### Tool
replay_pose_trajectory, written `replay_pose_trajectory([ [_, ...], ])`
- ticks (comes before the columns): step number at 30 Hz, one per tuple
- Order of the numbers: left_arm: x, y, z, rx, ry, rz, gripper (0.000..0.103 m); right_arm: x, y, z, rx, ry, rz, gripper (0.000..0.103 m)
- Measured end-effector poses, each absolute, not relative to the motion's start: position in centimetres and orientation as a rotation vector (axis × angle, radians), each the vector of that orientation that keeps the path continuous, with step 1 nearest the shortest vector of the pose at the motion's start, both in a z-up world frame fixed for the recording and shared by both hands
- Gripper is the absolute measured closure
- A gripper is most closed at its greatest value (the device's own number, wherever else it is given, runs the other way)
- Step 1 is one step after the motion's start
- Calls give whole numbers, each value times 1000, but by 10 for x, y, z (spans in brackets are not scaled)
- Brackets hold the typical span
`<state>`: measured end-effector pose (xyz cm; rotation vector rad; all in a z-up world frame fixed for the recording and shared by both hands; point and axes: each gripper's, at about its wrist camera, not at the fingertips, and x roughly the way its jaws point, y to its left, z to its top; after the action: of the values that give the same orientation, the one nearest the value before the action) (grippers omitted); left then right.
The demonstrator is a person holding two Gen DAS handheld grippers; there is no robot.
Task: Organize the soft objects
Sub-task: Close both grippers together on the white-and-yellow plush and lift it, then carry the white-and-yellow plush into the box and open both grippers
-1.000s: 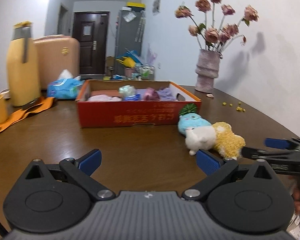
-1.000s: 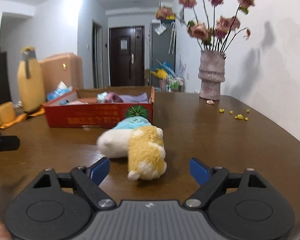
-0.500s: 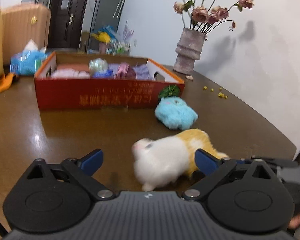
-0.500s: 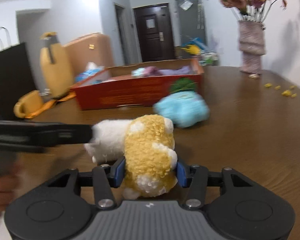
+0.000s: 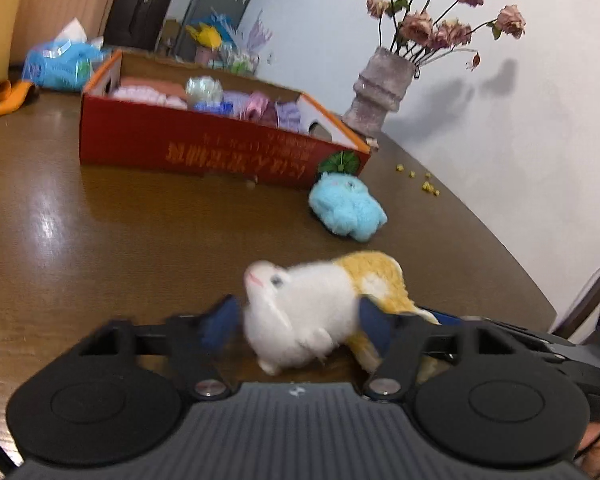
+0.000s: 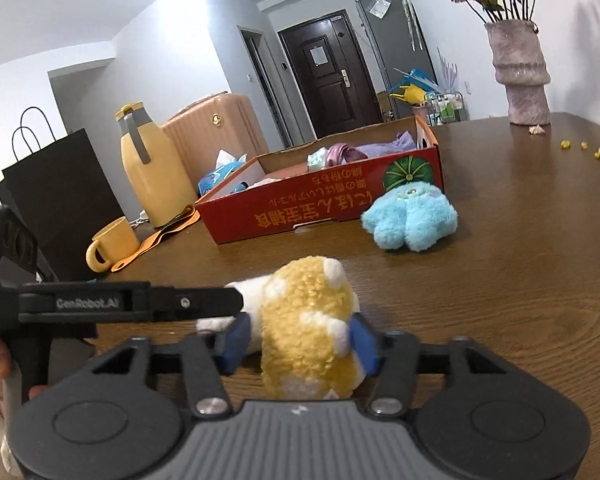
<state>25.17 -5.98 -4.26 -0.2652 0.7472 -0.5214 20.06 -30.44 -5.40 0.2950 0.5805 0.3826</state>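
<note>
On the brown table (image 6: 500,280), near the red box (image 6: 320,208), 2 soft toys lie touching. The right gripper (image 6: 296,338) has just been closing and now squeezes the yellow plush (image 6: 304,320) between its blue pads. The left gripper (image 5: 296,320) has just been closing too, with the white plush (image 5: 300,312) between its pads; that view is blurry, so it probably pinches it already. The toys might snag on each other when lifted, and a squishy one could slip out. The blue plush (image 6: 412,220) waits beside the box, easy to bump.
</note>
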Motion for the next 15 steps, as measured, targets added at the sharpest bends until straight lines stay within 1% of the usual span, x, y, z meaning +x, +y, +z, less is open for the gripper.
replay_pose_trajectory([
  [3,253,-54,-45,-295,756,-522,58,201,-304,-54,293,578,383,65],
  [10,252,-56,-45,-304,742,-515,60,199,-301,-52,285,565,372,66],
  [13,260,-62,-30,-302,706,-532,60,201,-305,-38,285,518,357,67],
  [15,279,-68,-10,-295,661,-562,60,212,-311,-20,270,473,340,67],
])
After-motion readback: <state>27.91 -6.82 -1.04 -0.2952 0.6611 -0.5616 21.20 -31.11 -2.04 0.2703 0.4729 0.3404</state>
